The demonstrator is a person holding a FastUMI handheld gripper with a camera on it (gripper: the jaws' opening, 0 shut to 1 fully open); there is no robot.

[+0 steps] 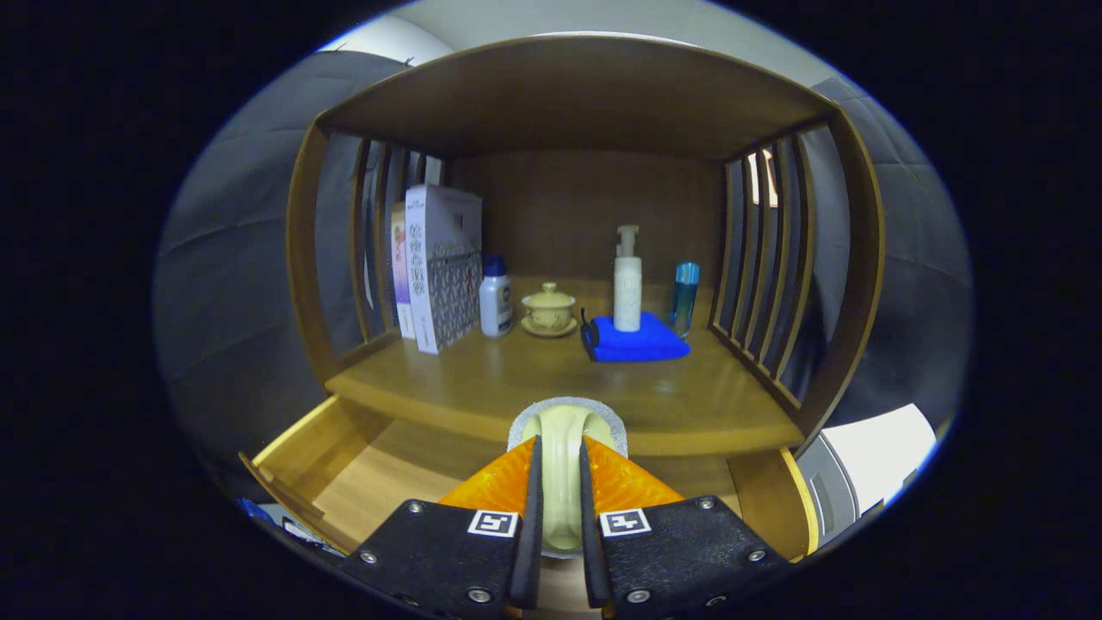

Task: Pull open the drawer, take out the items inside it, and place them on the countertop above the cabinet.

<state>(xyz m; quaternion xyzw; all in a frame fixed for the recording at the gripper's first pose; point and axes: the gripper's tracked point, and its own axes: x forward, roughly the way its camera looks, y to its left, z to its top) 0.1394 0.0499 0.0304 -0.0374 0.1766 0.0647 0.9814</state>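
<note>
currently the gripper (560, 482) is closed narrow on a pale cream item (561, 469) with a grey, rough-looking rim, both fingers pressing its flanks. what the item is cannot be told; it looks like a rounded ceramic or plastic piece held on edge. it hangs above the open drawer (362, 469), just short of the front edge of the countertop (516, 379).

finding one: the hold is narrow and taken on curved, smooth sides. in my judgement a tilt or a jolt on the way up could let the item pivot or slide out, dropping it back into the drawer or onto the counter's front edge.

finding two: the item's top sits about level with the front edge. if it is carried forward without enough lift, it may knock that edge.

finding three: the back half of the countertop is occupied. a blue cloth (635, 342) carries a white pump bottle (627, 284), with a blue bottle (684, 297) towards the back right corner; a lidded cup on a saucer (548, 310), a small white bottle (495, 297) and upright boxes (439, 267) stand to the left. the front half is bare. a placement pushed too deep risks toppling the pump bottle or the cup; the safer spot appears to be near the front centre.
</note>
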